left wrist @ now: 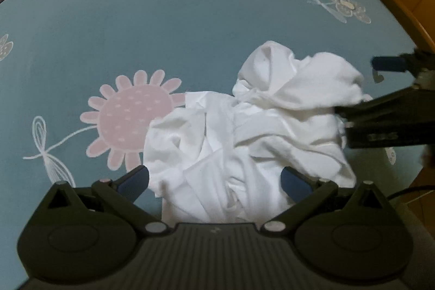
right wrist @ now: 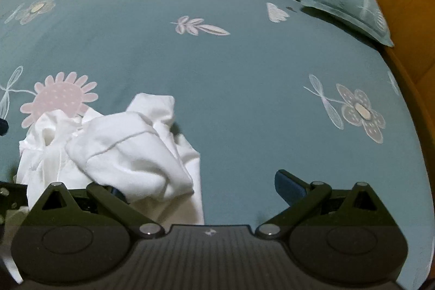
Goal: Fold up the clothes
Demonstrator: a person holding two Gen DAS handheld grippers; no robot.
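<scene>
On the bedsheet [left wrist: 190,26], both claws flank a crumpled white garment [left wrist: 244,132].

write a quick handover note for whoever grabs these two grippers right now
Left gripper: open, jaws straddling the near edge of the crumpled white cotton garment, gripping nothing.
Right gripper: open at the heap's right side; cloth drapes over its left finger, no pinch.
Garment lies bunched on the teal floral bedsheet, partly covering a pink flower print.
Done: nothing folded.
Left: spread it flat, then fold.
</scene>
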